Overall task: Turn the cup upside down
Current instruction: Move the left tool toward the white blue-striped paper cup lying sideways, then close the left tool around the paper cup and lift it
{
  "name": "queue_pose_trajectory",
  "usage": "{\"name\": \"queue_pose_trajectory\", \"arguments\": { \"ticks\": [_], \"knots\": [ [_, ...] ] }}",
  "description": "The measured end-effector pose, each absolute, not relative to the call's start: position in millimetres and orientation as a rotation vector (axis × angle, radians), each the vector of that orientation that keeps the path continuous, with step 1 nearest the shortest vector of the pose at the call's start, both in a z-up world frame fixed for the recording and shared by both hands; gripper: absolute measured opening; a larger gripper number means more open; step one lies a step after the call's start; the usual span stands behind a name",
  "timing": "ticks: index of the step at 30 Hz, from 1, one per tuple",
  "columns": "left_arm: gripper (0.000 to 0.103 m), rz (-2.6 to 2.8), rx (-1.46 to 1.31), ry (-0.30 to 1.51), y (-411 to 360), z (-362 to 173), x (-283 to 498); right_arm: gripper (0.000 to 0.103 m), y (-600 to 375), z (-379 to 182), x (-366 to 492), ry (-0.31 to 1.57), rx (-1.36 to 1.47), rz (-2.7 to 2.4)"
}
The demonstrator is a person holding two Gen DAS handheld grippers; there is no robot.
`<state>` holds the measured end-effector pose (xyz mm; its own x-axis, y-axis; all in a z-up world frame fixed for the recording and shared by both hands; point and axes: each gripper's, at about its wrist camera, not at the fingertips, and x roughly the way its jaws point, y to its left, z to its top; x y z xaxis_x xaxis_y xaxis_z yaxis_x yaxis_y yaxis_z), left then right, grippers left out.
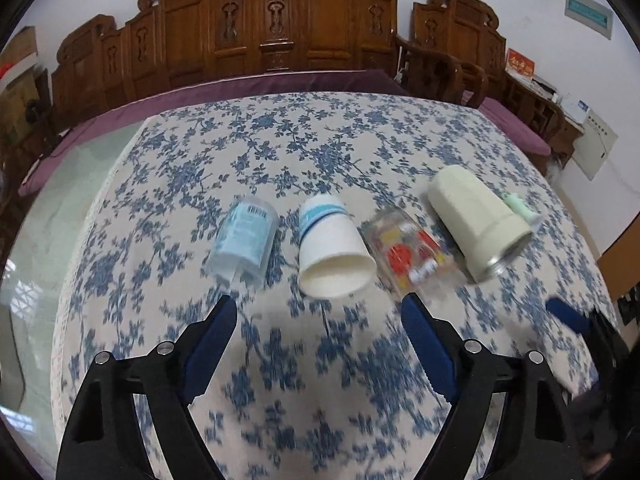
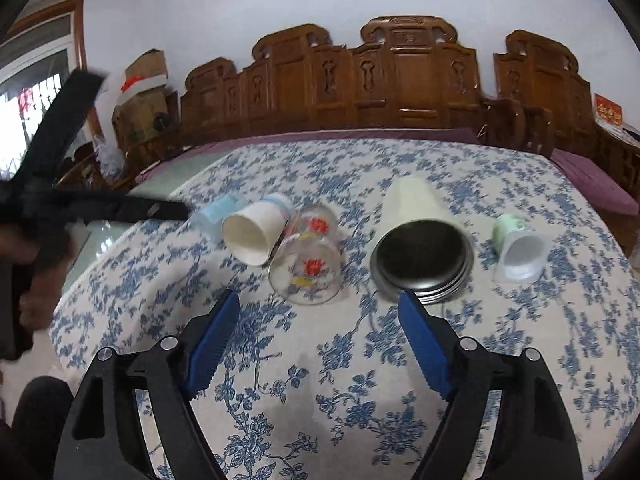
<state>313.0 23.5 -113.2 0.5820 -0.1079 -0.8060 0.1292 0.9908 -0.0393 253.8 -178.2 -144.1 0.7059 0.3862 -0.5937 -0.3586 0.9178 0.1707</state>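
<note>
Several cups lie on their sides in a row on the flowered tablecloth [image 1: 320,152]. From left: a clear plastic cup with a blue label [image 1: 244,236] [image 2: 214,214], a white paper cup [image 1: 332,248] [image 2: 256,232], a glass with red flowers [image 1: 412,256] [image 2: 308,256], a cream tumbler with a metal inside [image 1: 476,220] [image 2: 420,248], and a small green and white cup [image 1: 520,204] [image 2: 518,248]. My left gripper [image 1: 320,332] is open and empty just in front of the paper cup. My right gripper [image 2: 320,328] is open and empty in front of the glass and the tumbler.
Carved wooden chairs [image 1: 280,28] [image 2: 400,76] and purple cushions [image 1: 280,84] line the table's far side. The left gripper's black frame [image 2: 60,184] shows at the left of the right wrist view. The right gripper's tip [image 1: 568,316] shows at the right of the left wrist view.
</note>
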Motion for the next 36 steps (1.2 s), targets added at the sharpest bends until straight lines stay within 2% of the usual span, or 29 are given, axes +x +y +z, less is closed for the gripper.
{"name": "queue_pose_trajectory", "arguments": {
  "ticks": [1, 3, 18, 28, 36],
  "knots": [
    [0.078, -0.139, 0.023, 0.950, 23, -116, 323, 0.083, -177, -145, 253, 0.670, 0.041, 0.416],
    [0.068, -0.165, -0.002, 0.978, 22, -122, 339, 0.083, -178, -147, 253, 0.668, 0.038, 0.418],
    [0.061, -0.116, -0.010, 1.181, 0, -173, 427, 0.083, -201, -156, 256, 0.703, 0.089, 0.426],
    [0.056, -0.117, 0.023, 1.230, -7, -184, 428, 0.083, -207, -155, 255, 0.702, 0.091, 0.409],
    [0.056, -0.164, 0.043, 1.150, -8, -150, 379, 0.083, -214, -149, 248, 0.688, 0.087, 0.385]
  ]
}}
